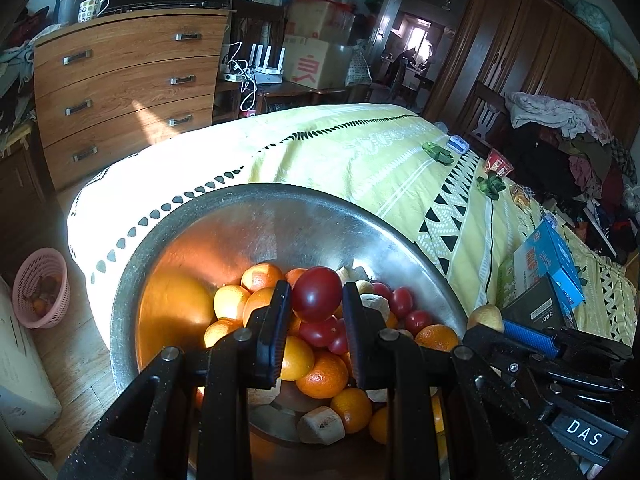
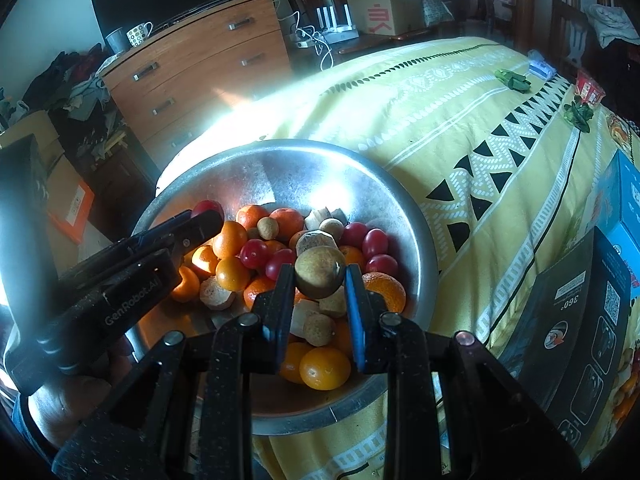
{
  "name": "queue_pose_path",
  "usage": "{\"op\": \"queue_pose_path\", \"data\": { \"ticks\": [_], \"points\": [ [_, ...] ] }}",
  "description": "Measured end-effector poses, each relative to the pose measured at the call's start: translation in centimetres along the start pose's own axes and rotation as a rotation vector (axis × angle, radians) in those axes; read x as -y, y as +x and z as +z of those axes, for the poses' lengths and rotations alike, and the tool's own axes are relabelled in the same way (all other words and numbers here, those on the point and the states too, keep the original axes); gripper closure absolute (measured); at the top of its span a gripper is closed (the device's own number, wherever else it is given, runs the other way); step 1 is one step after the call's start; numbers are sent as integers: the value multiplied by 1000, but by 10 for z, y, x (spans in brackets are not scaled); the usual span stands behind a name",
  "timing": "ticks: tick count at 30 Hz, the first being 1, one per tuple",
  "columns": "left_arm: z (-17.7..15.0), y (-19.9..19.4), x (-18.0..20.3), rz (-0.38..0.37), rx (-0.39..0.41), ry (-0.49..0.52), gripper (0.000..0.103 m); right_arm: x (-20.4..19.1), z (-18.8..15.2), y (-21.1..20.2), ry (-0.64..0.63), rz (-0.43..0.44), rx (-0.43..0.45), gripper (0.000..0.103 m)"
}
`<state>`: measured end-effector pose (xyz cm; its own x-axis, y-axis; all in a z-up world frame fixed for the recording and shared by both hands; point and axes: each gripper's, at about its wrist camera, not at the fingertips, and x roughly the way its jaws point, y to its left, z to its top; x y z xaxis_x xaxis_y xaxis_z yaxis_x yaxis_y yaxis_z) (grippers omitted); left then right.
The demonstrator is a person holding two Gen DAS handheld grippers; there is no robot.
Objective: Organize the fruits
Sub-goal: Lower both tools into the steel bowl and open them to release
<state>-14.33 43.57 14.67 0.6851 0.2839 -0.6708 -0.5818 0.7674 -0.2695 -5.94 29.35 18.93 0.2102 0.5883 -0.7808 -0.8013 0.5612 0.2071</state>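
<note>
The left gripper (image 1: 316,300) has its fingers clamped on a red tomato (image 1: 317,294), held just above the heap in the steel bowl (image 1: 256,216). The right gripper (image 2: 320,280) has its fingers clamped on a brown, round longan (image 2: 320,273), also held over the bowl. The bowl sits on the yellow bedspread (image 2: 420,120) near the bed's edge.

The tomato is probably light, smooth and thin-skinned — slippery under the pads and easily split, so a gentle squeeze across its widest part seems best. The longan looks light too, with a dry, rough shell that should grip well; its small stem stub points toward the right finger, and the hold across the middle looks sound.

The rest of the bowl is a loose heap: oranges (image 2: 230,238), more small tomatoes (image 2: 374,242), more longans and some pale, cut chunks (image 2: 216,294) whose kind cannot be told. Round fruit in a sloped bowl is likely to roll when a neighbour is lifted, so the pile may shift.

Both grippers work over the same bowl and stand close together; in the right view the left gripper reaches in from the left, so the arms could knock each other. On the bed to the right lie a black box (image 2: 576,312) and a blue box (image 2: 620,208), just beside the bowl — they narrow the room for setting fruit down there. A pink basket (image 1: 40,288) stands on the floor to the left, well apart from the bowl.
</note>
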Motion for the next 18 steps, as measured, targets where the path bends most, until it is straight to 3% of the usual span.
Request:
{"op": "queue_pose_path", "data": {
  "ticks": [9,13,15,17,18],
  "points": [
    [-2,5,-4,17,-27,-10,75,-1,0,0,5,6,-9,76],
    [-3,4,-4,22,-24,-15,54,1,-2,1,11,10,-17,76],
    [-3,3,-5,29,-20,-17,46,2,-2,0,12,11,-14,66],
    [-4,1,-5,37,-10,-22,36,2,-2,-4,13,13,-4,44],
    [-3,-1,-5,44,-2,-24,31,1,-2,-6,12,9,2,42]
  ]
}}
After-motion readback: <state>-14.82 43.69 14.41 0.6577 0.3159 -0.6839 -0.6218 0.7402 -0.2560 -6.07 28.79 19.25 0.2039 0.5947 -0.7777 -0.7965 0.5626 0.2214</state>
